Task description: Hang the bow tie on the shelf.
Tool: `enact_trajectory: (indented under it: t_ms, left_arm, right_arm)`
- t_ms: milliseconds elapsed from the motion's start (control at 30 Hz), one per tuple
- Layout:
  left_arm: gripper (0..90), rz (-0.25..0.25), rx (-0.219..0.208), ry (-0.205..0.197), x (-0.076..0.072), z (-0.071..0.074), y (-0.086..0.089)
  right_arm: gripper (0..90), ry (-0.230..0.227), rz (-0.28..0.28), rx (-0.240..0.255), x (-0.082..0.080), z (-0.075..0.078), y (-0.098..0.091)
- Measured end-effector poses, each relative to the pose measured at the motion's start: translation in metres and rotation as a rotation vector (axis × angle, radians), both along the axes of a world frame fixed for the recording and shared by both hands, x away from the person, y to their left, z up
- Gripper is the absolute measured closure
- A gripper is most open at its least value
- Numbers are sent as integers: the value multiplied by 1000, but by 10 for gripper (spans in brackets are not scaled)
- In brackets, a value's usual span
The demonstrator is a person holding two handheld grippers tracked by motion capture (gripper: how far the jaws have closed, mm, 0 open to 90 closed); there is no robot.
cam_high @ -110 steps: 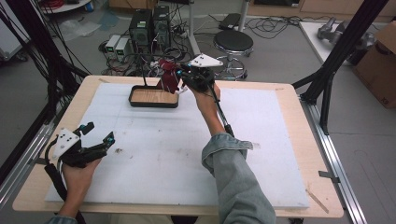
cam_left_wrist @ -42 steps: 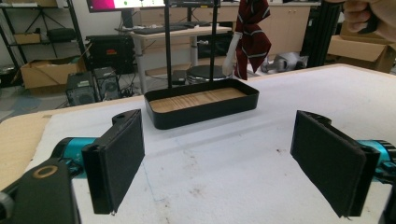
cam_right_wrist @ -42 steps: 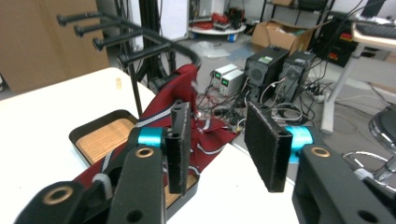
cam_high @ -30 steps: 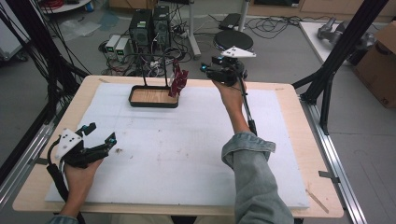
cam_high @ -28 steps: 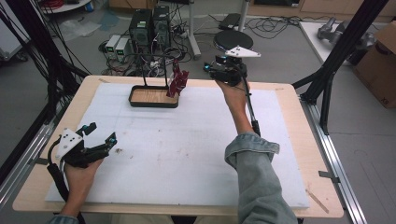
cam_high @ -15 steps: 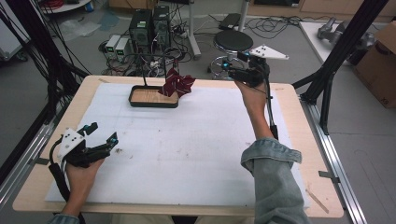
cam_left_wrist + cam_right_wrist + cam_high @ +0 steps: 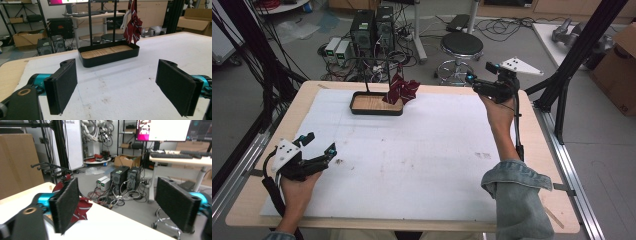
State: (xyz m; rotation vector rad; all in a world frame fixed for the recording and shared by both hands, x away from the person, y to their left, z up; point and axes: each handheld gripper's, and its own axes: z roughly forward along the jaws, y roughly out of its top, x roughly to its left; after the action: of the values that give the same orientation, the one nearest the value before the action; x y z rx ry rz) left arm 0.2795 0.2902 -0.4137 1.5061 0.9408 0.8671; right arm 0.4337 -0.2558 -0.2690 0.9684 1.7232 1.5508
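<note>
A dark red striped cloth (image 7: pixel 401 90) hangs from a black rack (image 7: pixel 364 75) that stands in a black tray (image 7: pixel 376 111) with a wooden floor, at the table's back. My right gripper (image 7: pixel 477 82) is lifted near the back right edge, well right of the cloth. Its jaws have just been opening and hold nothing. In the right gripper view the right gripper (image 7: pixel 117 205) shows wide-apart pads, with the cloth (image 7: pixel 81 208) beyond its left jaw. My left gripper (image 7: pixel 318 143) rests open at the front left. In its own view the left gripper (image 7: pixel 117 85) faces the tray (image 7: pixel 110 58) and cloth (image 7: pixel 133 25).
A white mat (image 7: pixel 412 160) covers most of the wooden table. Behind the table stand a round stool (image 7: pixel 461 47) and computer towers (image 7: pixel 372 30) amid cables. Black frame posts (image 7: pixel 572 65) rise at the right, with a cardboard box (image 7: pixel 617 65) beyond.
My right gripper has drawn away to the right from the rack, its jaws wider apart. The cloth, once at the gripper, now hangs free on the rack. The left gripper has stayed put.
</note>
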Motion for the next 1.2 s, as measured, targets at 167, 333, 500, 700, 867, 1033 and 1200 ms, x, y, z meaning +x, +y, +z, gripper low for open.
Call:
enact_trajectory:
  t_ms: [167,333,500,700,867,1033,1200]
  left_arm:
    - [177,3,0,0,0,0,-1]
    - [177,1,5,1,1,0,-1]
    - [177,3,5,3,1,0,-1]
    - [177,2,4,3,1,-1,-2]
    - [177,3,7,4,2,-1,-2]
    - [177,3,8,5,2,-1,-3]
    - [177,5,9,6,2,-1,-3]
  right_arm:
    - [171,-56,-29,23,-16,0,-11]
    - [123,-61,-57,15,-32,0,-20]
    - [122,-100,-73,-14,-54,-6,-25]
    - [121,-115,-86,-14,-81,-21,-35]
    - [119,-121,-114,1,-99,-37,-47]
    - [118,-114,-144,19,-113,-55,-58]
    - [115,-99,-173,57,-126,-74,-66]
